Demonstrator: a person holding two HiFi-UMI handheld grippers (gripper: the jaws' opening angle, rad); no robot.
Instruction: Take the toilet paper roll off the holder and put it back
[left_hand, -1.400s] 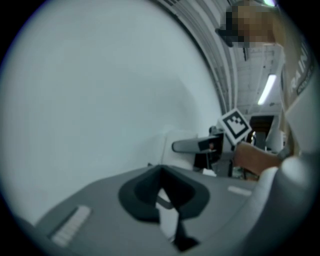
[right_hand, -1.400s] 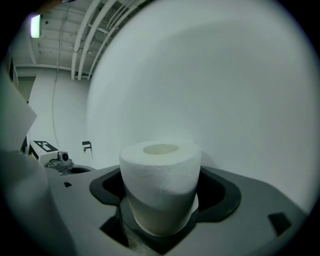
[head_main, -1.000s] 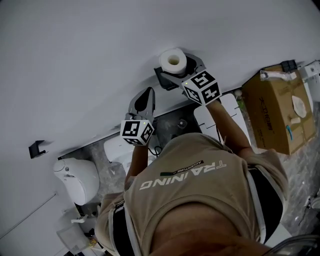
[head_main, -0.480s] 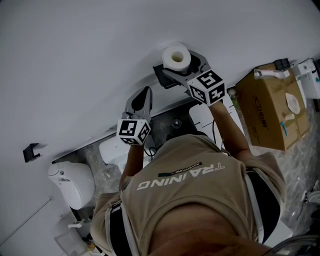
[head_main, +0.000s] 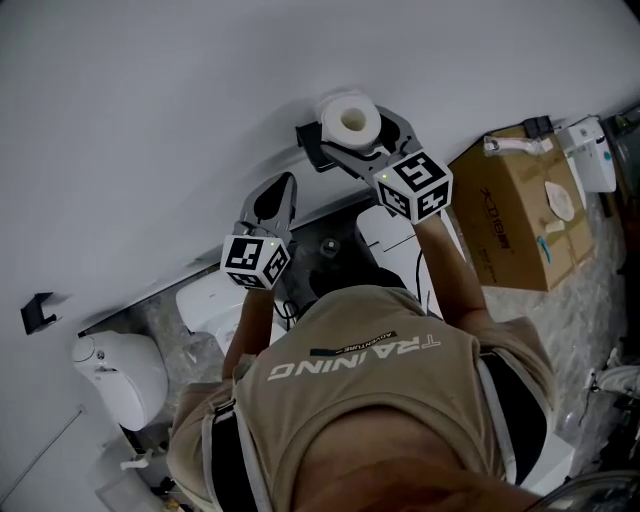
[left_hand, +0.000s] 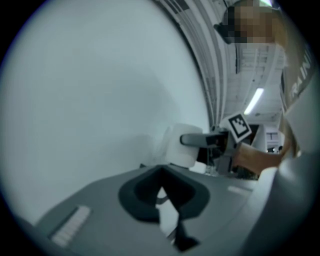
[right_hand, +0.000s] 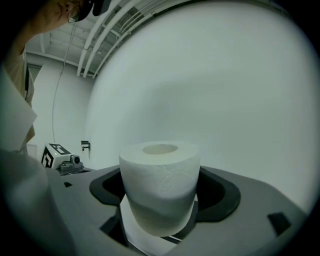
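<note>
A white toilet paper roll (head_main: 350, 120) (right_hand: 160, 187) stands upright between the jaws of my right gripper (head_main: 362, 140) (right_hand: 161, 200), which is shut on it close to the white wall. The black holder (head_main: 308, 142) is fixed to the wall just left of the roll, partly hidden by it. My left gripper (head_main: 278, 196) (left_hand: 165, 200) hangs lower left of the roll, jaws together with nothing between them. In the left gripper view the roll (left_hand: 177, 145) and the right gripper (left_hand: 207, 141) show ahead, against the wall.
A cardboard box (head_main: 512, 215) stands on the floor at the right, with a white device (head_main: 590, 150) past it. A white toilet (head_main: 120, 365) sits at lower left. A small black hook (head_main: 38, 310) (right_hand: 86, 145) sticks out of the wall. A floor drain (head_main: 328, 248) lies below the grippers.
The head view has swung, so everything slides left and down. The right gripper with the roll stands slightly farther right of the holder. The left gripper keeps its place below.
</note>
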